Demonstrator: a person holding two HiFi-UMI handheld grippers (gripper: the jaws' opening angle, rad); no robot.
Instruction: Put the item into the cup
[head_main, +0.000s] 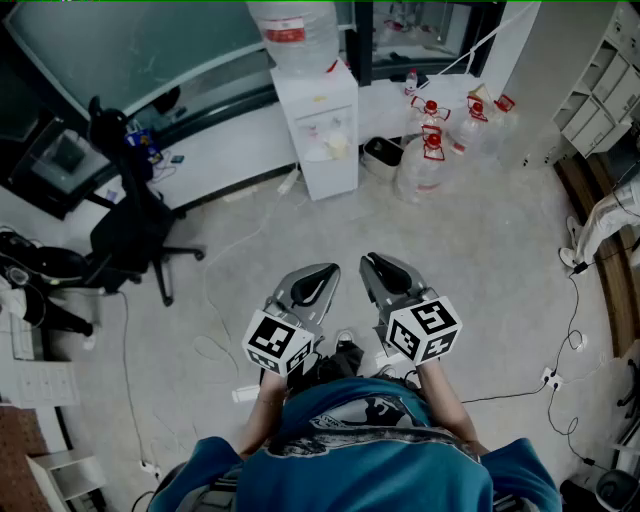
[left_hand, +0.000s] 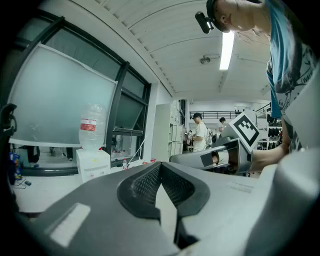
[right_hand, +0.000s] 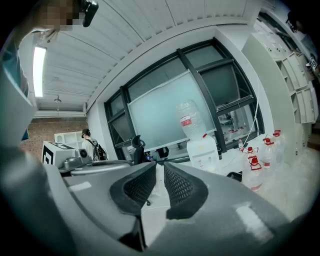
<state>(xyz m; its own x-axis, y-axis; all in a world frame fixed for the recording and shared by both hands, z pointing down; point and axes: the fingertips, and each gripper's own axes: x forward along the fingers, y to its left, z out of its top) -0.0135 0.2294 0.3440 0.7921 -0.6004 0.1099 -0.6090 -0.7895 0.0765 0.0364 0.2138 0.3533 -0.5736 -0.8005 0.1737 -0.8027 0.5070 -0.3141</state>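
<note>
Above floor (head_main: 480, 270), grippers (head_main: 320, 275) (head_main: 378, 265) seemingly point forward.

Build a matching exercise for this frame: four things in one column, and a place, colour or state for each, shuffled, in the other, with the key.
Things
1. office chair
2. water dispenser
3. left gripper
4. right gripper

Descriptions
A. white, with a bottle upturned on top
B. jaw tips together, nothing held
C. black, at the head view's left
D. jaws slightly apart, nothing between them

Pairs: 1-C, 2-A, 3-B, 4-D
</note>
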